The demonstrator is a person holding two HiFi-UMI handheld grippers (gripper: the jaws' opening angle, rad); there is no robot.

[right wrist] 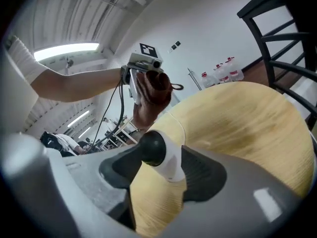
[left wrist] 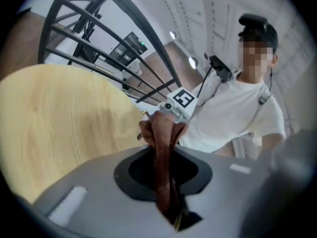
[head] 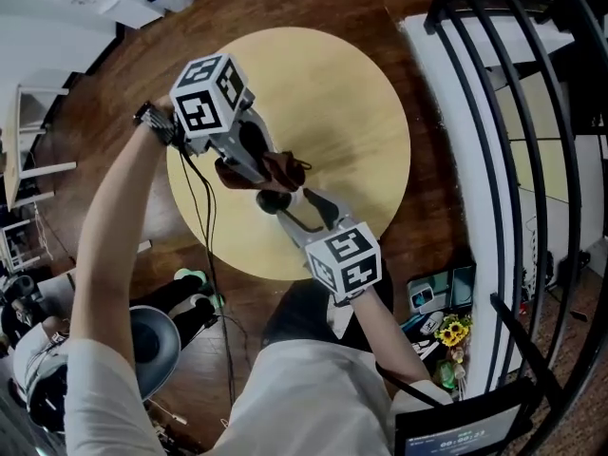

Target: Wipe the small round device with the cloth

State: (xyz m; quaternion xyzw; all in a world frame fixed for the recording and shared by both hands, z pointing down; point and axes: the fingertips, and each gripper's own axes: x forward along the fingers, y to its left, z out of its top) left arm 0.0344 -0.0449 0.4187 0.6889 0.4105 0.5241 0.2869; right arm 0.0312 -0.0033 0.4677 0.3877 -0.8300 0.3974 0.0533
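The round wooden desk [head: 361,112] stood on a dark plank floor [head: 114,84] beside a black railing [head: 532,84]. My left tool [head: 252,164] was clamped tight on the brown cloth [left wrist: 161,148]. My right tool [head: 299,215], jaws partly spread, gripped the small round device [right wrist: 159,155] over the desk, just beside the cloth.
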